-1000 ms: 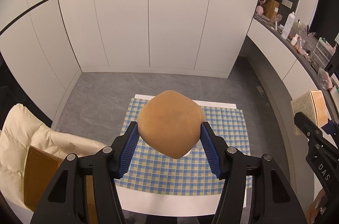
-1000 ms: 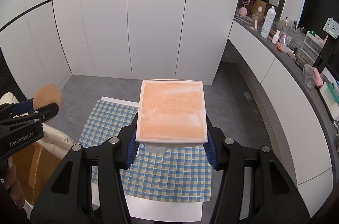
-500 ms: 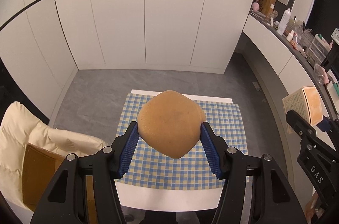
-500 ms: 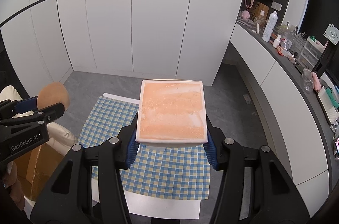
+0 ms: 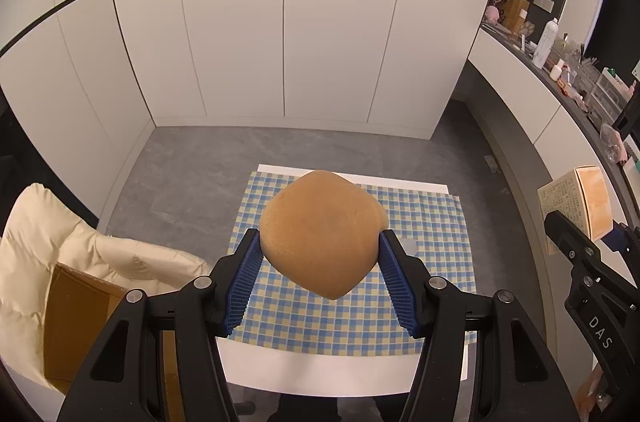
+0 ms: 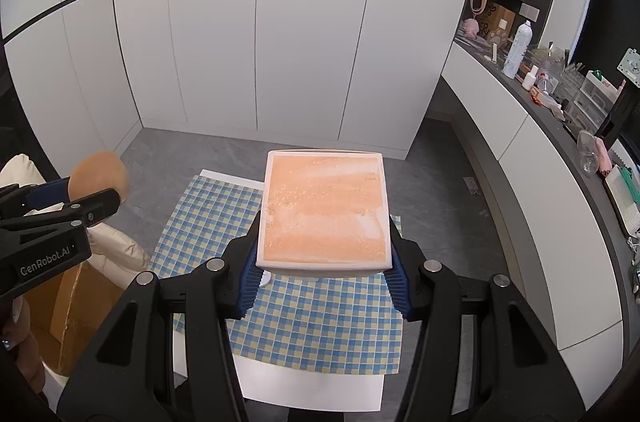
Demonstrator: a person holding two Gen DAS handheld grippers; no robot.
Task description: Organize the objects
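Currently the left tool (image 5: 320, 250) pinches a bun (image 5: 322, 236), the right tool (image 6: 323, 262) a box (image 6: 324, 212), both above the table (image 5: 320, 370); the rounded bun may slip.

Bright, even indoor light; sharp centre, strong fisheye bend, dark vignette at corners.

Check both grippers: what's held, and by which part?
Left gripper clamps the brown puff by its side edges. Right gripper clamps the orange-topped box by its two side walls, near its bottom end.
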